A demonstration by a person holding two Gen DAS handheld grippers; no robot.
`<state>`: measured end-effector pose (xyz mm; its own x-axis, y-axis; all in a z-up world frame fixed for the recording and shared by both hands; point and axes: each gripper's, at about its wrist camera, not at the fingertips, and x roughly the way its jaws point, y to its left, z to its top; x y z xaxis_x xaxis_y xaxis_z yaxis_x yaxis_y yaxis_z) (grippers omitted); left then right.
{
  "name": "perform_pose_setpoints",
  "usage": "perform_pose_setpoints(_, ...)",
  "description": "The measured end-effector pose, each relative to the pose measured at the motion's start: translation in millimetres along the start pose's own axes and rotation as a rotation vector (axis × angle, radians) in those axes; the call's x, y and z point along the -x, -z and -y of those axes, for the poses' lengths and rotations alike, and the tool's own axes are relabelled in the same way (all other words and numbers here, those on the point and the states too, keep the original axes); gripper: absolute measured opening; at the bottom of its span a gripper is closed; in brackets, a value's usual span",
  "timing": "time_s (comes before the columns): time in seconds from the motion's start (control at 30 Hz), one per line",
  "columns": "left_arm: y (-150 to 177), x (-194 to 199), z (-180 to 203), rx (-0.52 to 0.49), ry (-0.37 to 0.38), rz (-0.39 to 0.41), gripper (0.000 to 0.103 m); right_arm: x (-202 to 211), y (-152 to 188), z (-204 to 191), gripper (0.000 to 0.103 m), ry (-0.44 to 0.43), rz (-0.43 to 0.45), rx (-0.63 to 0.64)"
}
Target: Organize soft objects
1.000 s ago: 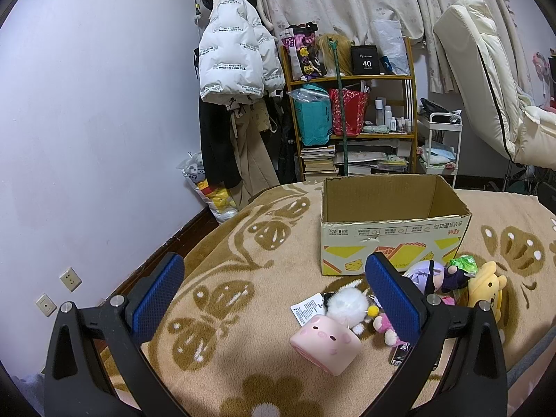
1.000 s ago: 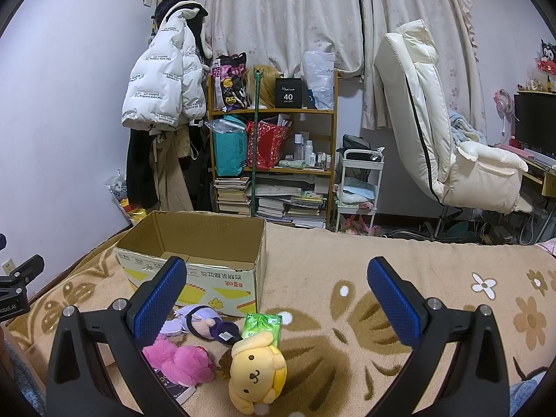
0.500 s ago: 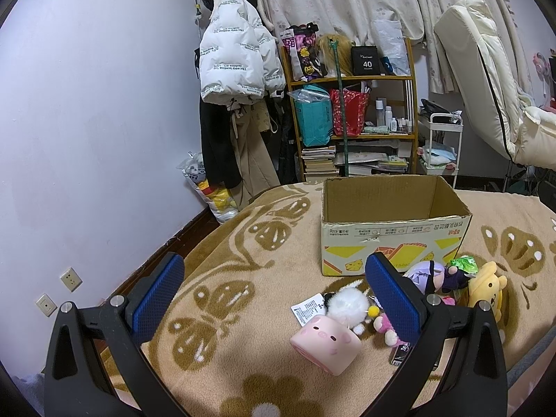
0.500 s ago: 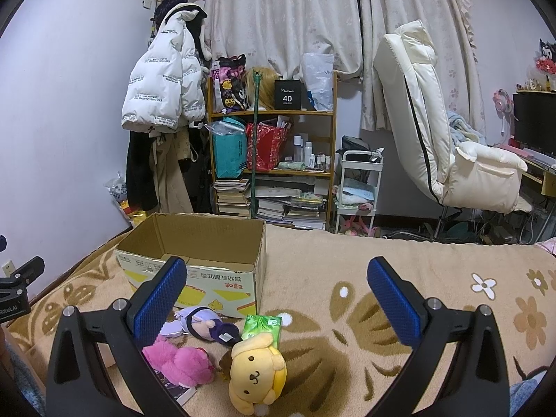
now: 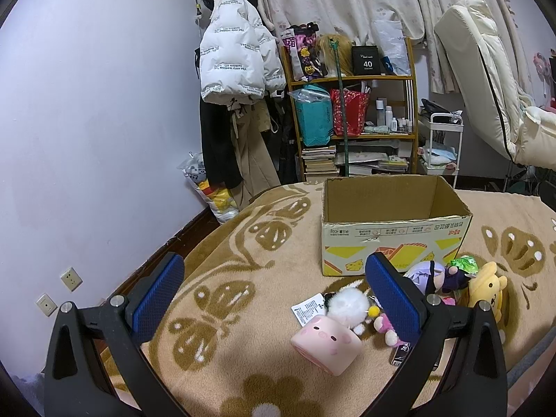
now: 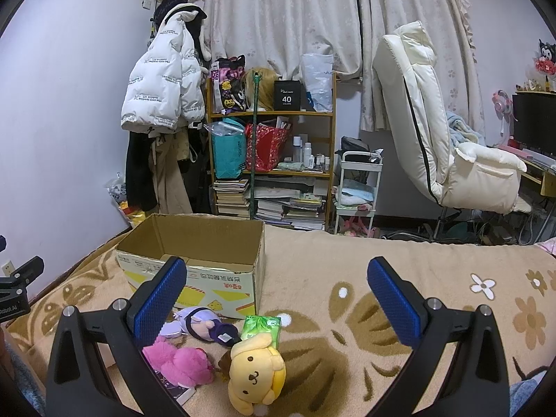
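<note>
Beige flower-patterned blanket (image 6: 347,267): open brown cardboard box (image 6: 208,260), yellow dog plush (image 6: 255,375) in front. Left gripper (image 5: 274,288) and right gripper (image 6: 276,288) fingers spread, empty.

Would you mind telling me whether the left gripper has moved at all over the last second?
No. In the left wrist view, the cardboard box and the pink pig plush sit at the same spots relative to the open left gripper, so it has held still.

Left tongs (image 5: 274,292), right tongs (image 6: 276,293): black angular frames, silver screw heads at joints, blue textured pads (image 5: 158,295) lining the inner finger faces.
</note>
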<state>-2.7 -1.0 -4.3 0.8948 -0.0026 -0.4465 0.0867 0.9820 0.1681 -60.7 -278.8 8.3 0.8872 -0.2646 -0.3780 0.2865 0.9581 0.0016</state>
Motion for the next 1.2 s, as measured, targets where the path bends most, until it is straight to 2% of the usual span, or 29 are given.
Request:
perform_pose_setpoints(0.3, -0.9, -11.6, 8.6, -0.035, 0.041, -0.055, 0.103, -1.3, 5.0, 1.5, 0.103, 0.017, -0.019, 0.008)
perform_pose_setpoints(0.47, -4.3, -23.7, 12.1, -0.039, 0.055, -0.094, 0.103, -13.3, 9.6, 9.4, 0.103, -0.002, -0.066, -0.011)
perform_pose_setpoints(0.8, -10.7, -59.1, 18.6, -0.028, 0.089, -0.188, 0.103, -57.6, 13.5, 16.5, 0.103, -0.07, -0.227, -0.103)
perform_pose_setpoints(1.13, 4.3, -109.2, 19.9, 0.008, 0.112, -0.385, 0.103, -106.1, 32.5, 17.6, 0.103, -0.096, -0.434, -0.149)
perform_pose_setpoints(1.2, 8.6, -115.5, 20.6, 0.01, 0.133, -0.422, 0.103, -113.7, 40.4, 18.3, 0.103, -0.123, -0.49, -0.17)
